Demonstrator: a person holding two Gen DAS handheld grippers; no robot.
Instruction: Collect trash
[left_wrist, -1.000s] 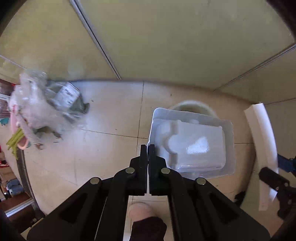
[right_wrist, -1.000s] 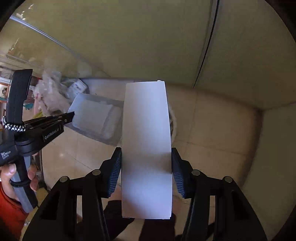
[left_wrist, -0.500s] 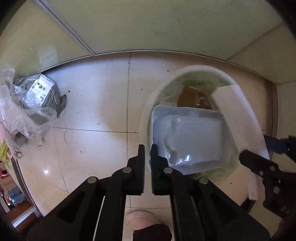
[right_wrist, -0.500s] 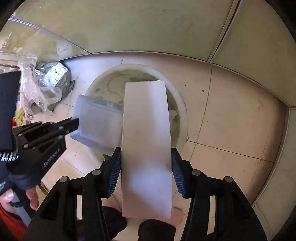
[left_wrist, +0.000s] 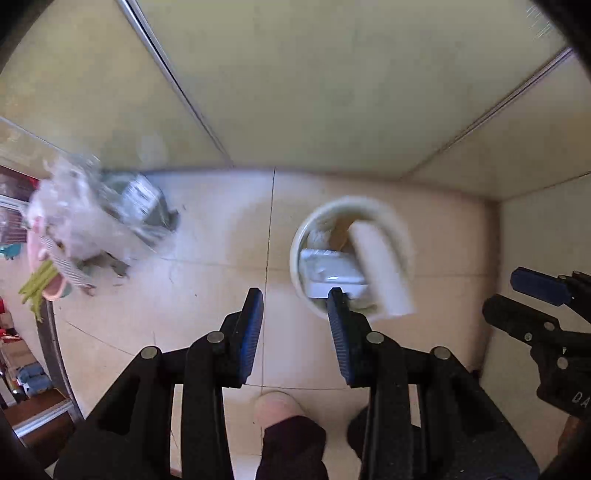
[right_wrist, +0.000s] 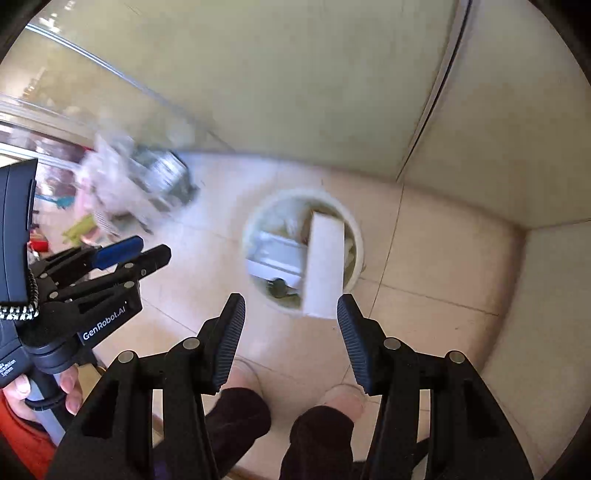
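White box (right_wrist: 323, 267) seemingly tipped into bin (right_wrist: 354, 229) — beyond both grippers (right_wrist: 291, 325) (left_wrist: 295, 314), jaws spread, empty.

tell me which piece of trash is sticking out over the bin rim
The long white cardboard piece: it leans across the bin, its near end overhanging the rim. The clear plastic tray lies fully inside.

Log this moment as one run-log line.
left gripper: open | right gripper: open | plastic tray, white box: in bin | bag pile: floor

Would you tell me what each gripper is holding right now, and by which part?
Nothing: the left gripper and right gripper are both open; the tray and white box are at the bin.
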